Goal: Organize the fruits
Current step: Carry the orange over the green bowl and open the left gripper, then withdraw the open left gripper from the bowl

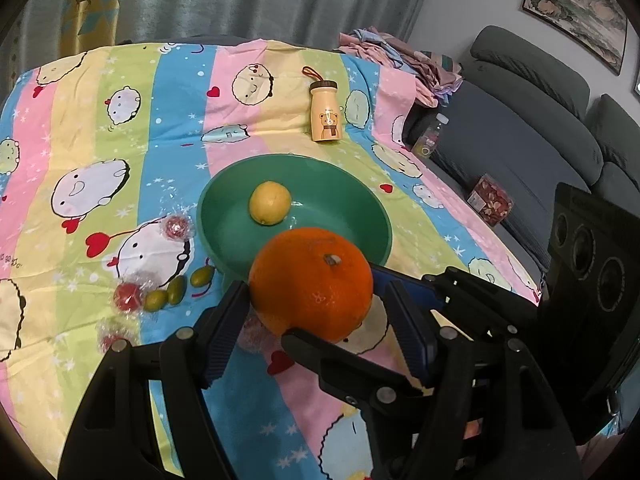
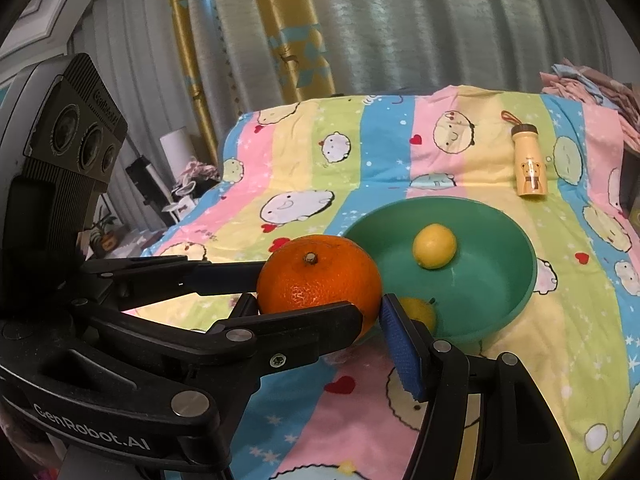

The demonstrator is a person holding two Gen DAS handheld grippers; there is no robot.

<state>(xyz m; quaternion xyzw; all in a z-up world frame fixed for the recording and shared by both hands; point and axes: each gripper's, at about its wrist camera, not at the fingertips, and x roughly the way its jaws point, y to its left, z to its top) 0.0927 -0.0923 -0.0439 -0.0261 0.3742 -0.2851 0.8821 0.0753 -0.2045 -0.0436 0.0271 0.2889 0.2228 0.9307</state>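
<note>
Standing by the table, I saw both tools closed on one fruit. The orange (image 1: 312, 280) sat between the fingers of the left gripper (image 1: 316, 304) and of the right gripper (image 2: 372, 310) at once, the two pairs crossing it at an angle to each other. The left gripper's pads flanked it on its left and right sides. The right gripper came in from the right, one finger on the near underside and one blue pad against the far right side. Neither pair was fully closed; each was stopped at the width of the fruit, and I judged both to be clamping it, though contact at the left gripper's right pad was hard to see.

The orange was round, so no long axis mattered; its stem scar faced up. What mattered was the green bowl (image 1: 208, 216), which lay directly beyond the fruit on the far side. The orange hung at the bowl's near rim, hiding part of it. A lemon (image 1: 270, 202) rested inside the bowl, left of centre, leaving room on the right. Another yellow fruit (image 2: 416, 312) showed behind the right pad; whether it lay in the bowl I could not tell.

Small green fruits (image 1: 176, 292) lay on the striped cloth (image 1: 120, 140) to the near left of the bowl, nearer the left hand.
</note>
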